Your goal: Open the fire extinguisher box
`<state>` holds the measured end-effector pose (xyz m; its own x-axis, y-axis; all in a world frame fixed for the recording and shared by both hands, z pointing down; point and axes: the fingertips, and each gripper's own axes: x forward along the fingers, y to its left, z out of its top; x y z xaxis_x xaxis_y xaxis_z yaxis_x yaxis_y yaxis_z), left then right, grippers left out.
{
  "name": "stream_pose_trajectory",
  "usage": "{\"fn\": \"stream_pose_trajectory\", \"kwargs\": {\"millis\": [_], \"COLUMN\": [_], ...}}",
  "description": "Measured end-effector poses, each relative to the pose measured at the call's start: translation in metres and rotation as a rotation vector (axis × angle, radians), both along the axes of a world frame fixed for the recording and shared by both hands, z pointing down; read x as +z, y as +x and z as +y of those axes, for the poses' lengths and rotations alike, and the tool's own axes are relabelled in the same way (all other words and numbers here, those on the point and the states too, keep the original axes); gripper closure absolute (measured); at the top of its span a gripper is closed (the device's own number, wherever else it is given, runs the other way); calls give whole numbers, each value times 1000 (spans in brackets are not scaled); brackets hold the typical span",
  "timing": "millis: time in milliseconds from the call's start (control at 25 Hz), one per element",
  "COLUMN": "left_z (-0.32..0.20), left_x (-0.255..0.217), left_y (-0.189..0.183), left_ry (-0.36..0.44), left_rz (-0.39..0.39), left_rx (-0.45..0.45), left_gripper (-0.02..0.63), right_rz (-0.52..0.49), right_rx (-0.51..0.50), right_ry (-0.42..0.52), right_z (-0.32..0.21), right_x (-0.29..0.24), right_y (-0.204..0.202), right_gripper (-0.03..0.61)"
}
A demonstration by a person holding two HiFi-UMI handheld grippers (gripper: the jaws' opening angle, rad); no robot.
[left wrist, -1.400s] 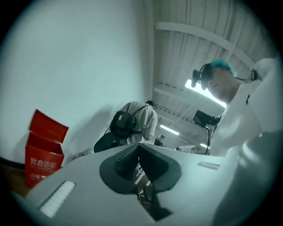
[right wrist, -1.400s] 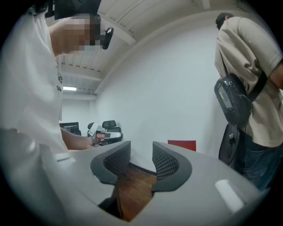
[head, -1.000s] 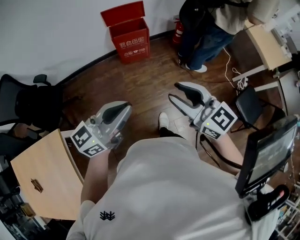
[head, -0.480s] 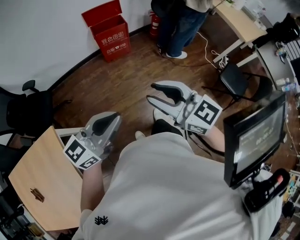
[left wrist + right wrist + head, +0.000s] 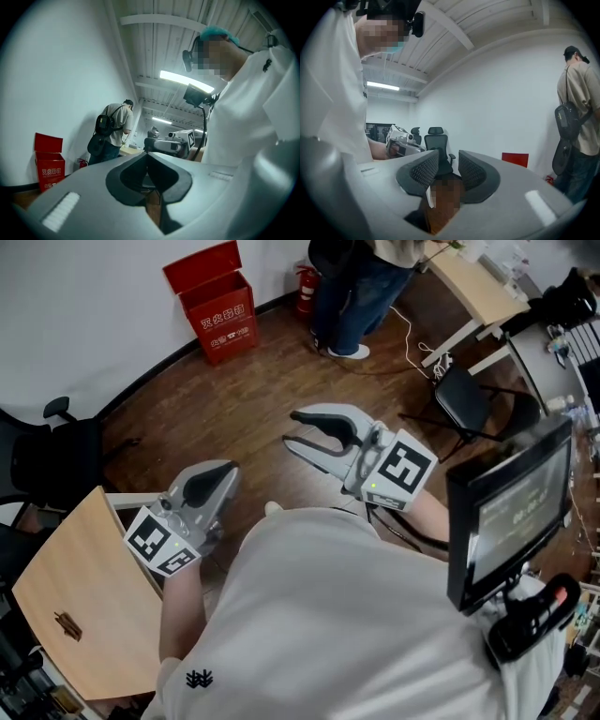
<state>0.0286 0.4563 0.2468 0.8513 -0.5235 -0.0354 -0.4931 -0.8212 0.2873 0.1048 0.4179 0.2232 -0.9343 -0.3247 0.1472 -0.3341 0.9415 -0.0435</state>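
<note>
The red fire extinguisher box (image 5: 217, 304) stands on the wooden floor against the white wall, its lid raised upright at the back. It also shows low at the left in the left gripper view as the red box (image 5: 48, 161), and behind a jaw in the right gripper view as a red box (image 5: 515, 159). Both grippers are held in front of my chest, far from the box. My left gripper (image 5: 228, 470) is shut with nothing in it. My right gripper (image 5: 292, 430) stands open, its ribbed pads (image 5: 423, 171) apart and empty.
A person with a backpack (image 5: 349, 282) stands right of the box, beside a small red extinguisher (image 5: 305, 289). A black office chair (image 5: 47, 451) and a wooden tabletop (image 5: 80, 596) lie at my left. A desk (image 5: 478, 282), a black chair (image 5: 469, 395) and a monitor (image 5: 511, 512) are at my right.
The head view swung, so the box and the standing person slid left in the picture. My right gripper drifted a little left. The left gripper stayed shut near my chest.
</note>
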Motion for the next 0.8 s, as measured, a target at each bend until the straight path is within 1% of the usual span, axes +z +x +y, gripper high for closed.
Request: {"fn": "stream_pose_trajectory", "kwargs": {"millis": [280, 400, 560, 680, 800], "left_z": [-4, -5, -5, -5, -6], "left_x": [-3, -4, -3, -2, -1], "left_y": [39, 55, 78, 102, 131], "left_ry": [-4, -11, -18, -23, -35], "left_rz": [3, 7, 15, 15, 30], "left_rx": [8, -4, -26, -33, -23], "left_gripper": [615, 615, 615, 615, 615], "right_rz": [7, 24, 21, 27, 36], "right_rx": [-6, -11, -20, -19, 14], "right_ry": [-4, -6, -6, -11, -38], "right_z": [0, 1, -1, 4, 10], "right_x": [3, 5, 5, 7, 11], "right_y": [34, 53, 79, 107, 144], "right_gripper": [443, 443, 443, 443, 443]}}
